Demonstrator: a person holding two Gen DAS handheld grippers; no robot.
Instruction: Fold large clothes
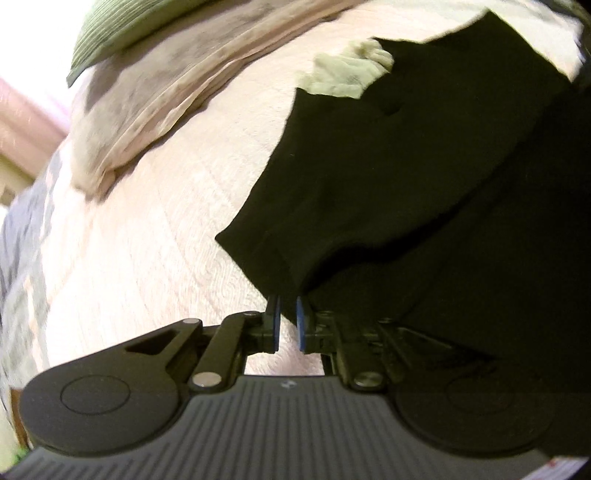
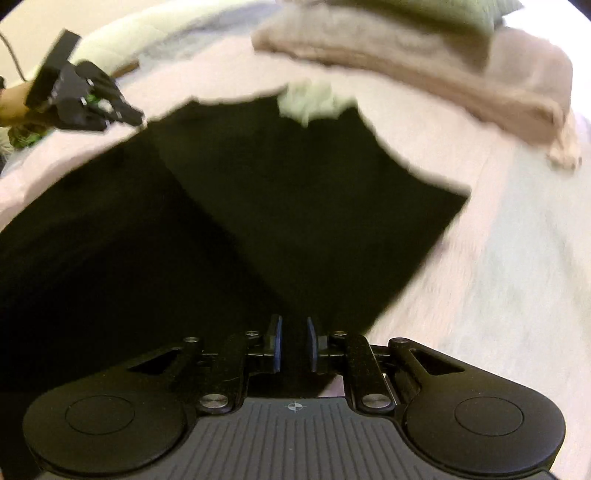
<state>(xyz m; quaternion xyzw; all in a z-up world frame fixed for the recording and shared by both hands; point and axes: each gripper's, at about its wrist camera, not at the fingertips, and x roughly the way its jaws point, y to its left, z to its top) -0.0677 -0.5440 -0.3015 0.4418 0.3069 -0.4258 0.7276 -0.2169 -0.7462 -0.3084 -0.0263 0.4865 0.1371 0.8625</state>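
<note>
One pale pink textured bedspread (image 1: 155,236) fills most of both views. On it lies one large black garment (image 1: 388,177), spreading from the frame centre to the right edge in the left wrist view and across the centre and left in the right wrist view; its folds are lost in the darkness, so its kind is hard to make out. One folded beige blanket (image 2: 443,66) sits upper right, with one green ribbed cushion (image 1: 122,33) cut off by the frame's top. One small crumpled pale green cloth (image 1: 347,70) touches the garment's far edge. The left gripper (image 1: 287,310) pinches the garment's near corner between narrowly parted blue pads. The right gripper (image 2: 294,334), jaws similarly narrow, has black fabric between them; whether it is gripped I cannot tell.
</note>
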